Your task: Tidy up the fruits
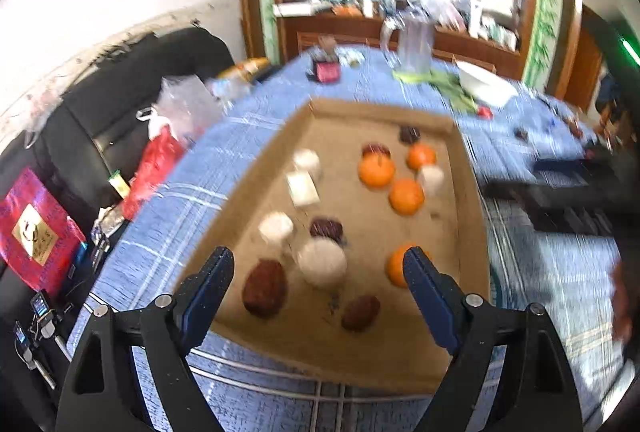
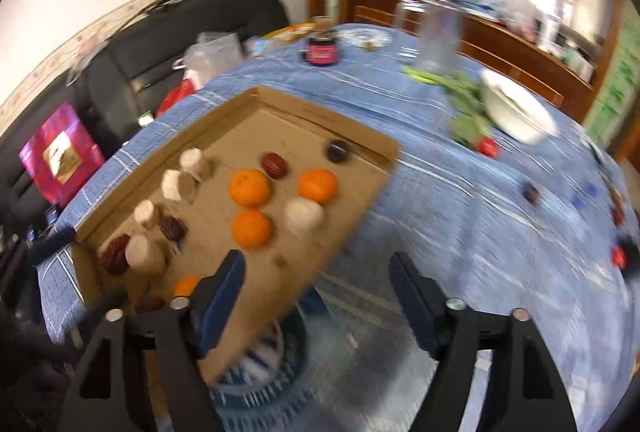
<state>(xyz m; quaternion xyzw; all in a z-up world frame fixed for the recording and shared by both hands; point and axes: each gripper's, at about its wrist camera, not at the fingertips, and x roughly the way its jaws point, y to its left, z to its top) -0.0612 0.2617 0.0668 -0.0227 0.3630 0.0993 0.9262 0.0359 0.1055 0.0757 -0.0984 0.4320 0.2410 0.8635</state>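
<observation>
The left hand-held gripper hangs over the near end of a shallow cardboard tray that lies on the blue checked bench; its two fingers are spread wide with nothing between them. Below and between its tips sit a white round fruit, a dark reddish-brown fruit and a smaller dark one, while an orange is partly hidden behind the tip of one finger. Farther along the tray are three more oranges, close together, with pale and dark pieces scattered around them.

The right hand-held gripper is also spread and holds nothing. It hangs over the tray's long edge, one finger over the cardboard tray and the other over bare cloth. Only this view shows a blue-and-white round thing under the tray's near corner, too blurred to name. It also shows the white bowl tilted, near the bench's far edge beside green leaves, and a dark jar with a pink label toward the far corner. The nearest orange lies just beyond the tip of the finger over the tray, and the white round fruit is beside it.

The left view alone shows a dark rectangular object on the bench beside the tray.
</observation>
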